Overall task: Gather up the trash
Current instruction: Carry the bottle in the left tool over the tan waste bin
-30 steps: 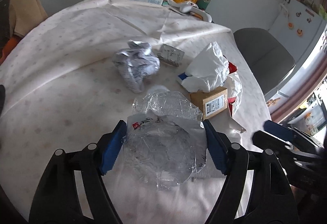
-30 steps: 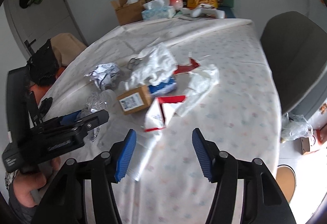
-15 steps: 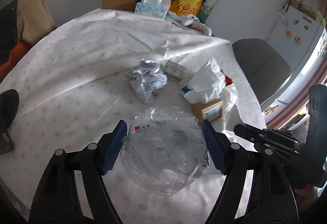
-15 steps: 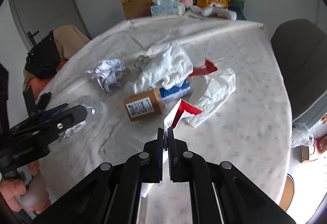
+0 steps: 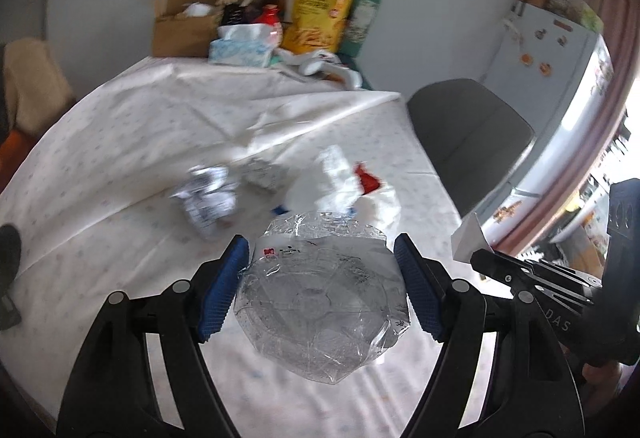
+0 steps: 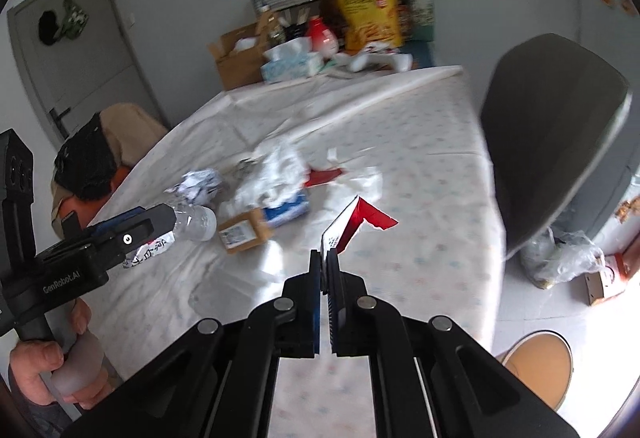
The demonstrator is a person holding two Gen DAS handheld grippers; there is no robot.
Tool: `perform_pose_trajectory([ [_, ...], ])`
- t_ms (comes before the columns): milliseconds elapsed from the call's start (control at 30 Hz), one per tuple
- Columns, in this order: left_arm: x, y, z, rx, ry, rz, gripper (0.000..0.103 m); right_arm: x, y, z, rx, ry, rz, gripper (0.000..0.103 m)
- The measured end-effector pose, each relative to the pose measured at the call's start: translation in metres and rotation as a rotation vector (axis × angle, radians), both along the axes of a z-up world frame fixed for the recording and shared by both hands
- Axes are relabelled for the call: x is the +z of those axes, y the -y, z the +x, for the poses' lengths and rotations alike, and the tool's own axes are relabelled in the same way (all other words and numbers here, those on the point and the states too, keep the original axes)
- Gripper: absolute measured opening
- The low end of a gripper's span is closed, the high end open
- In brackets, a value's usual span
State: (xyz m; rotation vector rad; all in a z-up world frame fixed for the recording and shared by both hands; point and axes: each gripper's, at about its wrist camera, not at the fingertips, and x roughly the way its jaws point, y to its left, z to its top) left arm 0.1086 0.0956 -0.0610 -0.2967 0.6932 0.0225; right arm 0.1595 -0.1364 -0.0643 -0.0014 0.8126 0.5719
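Tools first: the left tool [image 5: 320,286] has its blue pads spread to either side of a crushed clear plastic bottle [image 5: 320,302], which sits between them base-on to the camera and appears lifted off the tabletop [image 5: 100,142]; the pads look to be pressing its flanks, a broad hold that suits something bulky, light and slippery. In the right wrist view the same bottle pokes forward out of that tool, its label facing down. The right tool [image 6: 325,270] is pinched almost shut on the edge of a torn red-and-white carton piece [image 6: 348,222], held upright above the cloth; a thin flat scrap gives little to grab except an edge, which would explain the tight, narrow closure. Both pieces seem carried clear of the surface, likely so they can go together to wherever the trash is being gathered. On the tabletop beyond, well apart from either tool, more litter waits: a small brown box [image 6: 244,232] with a printed label, a blue-and-white packet [image 6: 288,210] just beside it, a white plastic bag [image 6: 272,174] heaped above, a crumpled printed wrapper [image 6: 200,184], and a red scrap [image 6: 324,176]. On the floor by the grey chair [image 6: 560,142] sit a clear bag [image 6: 560,258] of rubbish and a round bin [image 6: 538,366], a plausible destination.
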Motion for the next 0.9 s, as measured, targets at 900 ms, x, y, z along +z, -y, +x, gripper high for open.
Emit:
perform_pose_trajectory([
  [900, 0.003, 0.234, 0.09, -0.454, 0.001, 0.035, 0.075, -0.036, 0.255, -0.002, -0.494, -0.078, 0.0, 0.004],
])
